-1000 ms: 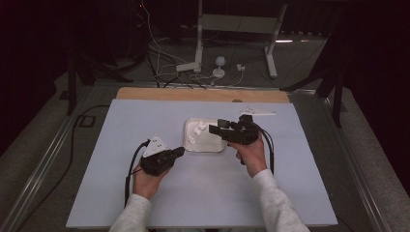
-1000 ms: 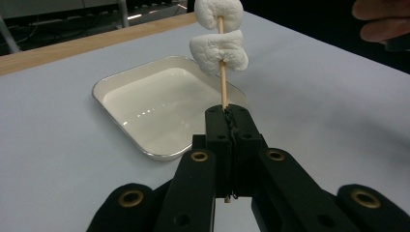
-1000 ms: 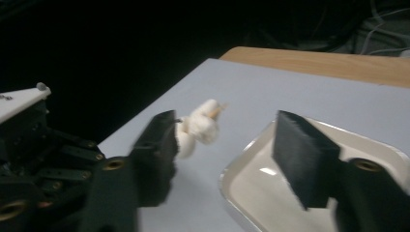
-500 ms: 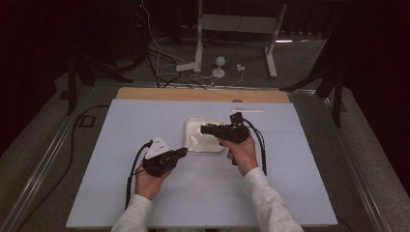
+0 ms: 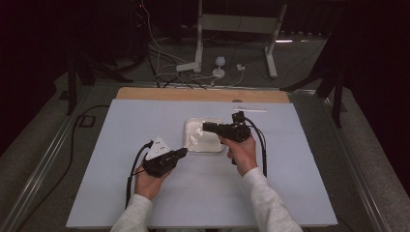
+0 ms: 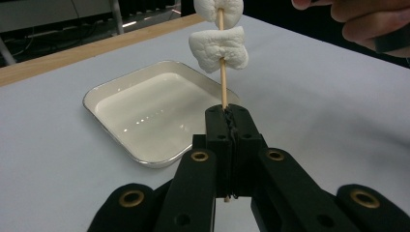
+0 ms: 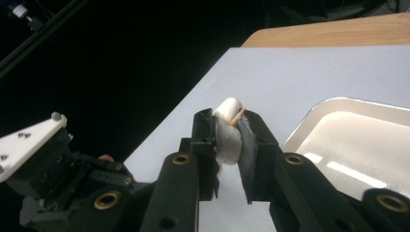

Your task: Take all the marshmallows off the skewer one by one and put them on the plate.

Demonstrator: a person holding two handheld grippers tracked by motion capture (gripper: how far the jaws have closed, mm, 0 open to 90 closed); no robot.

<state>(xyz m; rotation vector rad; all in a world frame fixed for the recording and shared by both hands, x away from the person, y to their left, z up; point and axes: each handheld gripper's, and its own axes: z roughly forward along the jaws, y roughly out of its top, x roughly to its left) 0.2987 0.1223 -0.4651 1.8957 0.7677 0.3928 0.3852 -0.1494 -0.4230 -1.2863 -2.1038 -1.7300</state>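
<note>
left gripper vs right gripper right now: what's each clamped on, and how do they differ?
The left gripper is shut on the thin wooden skewer, jaws fully together; the right gripper is shut on the top marshmallow, jaws apart around it, having just been closing. The left points up from below the marshmallows; the right reaches in over the white tray. Both work on one skewer.

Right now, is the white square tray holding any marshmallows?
No, the white square tray lies bare; both marshmallows sit on the wooden skewer.
</note>
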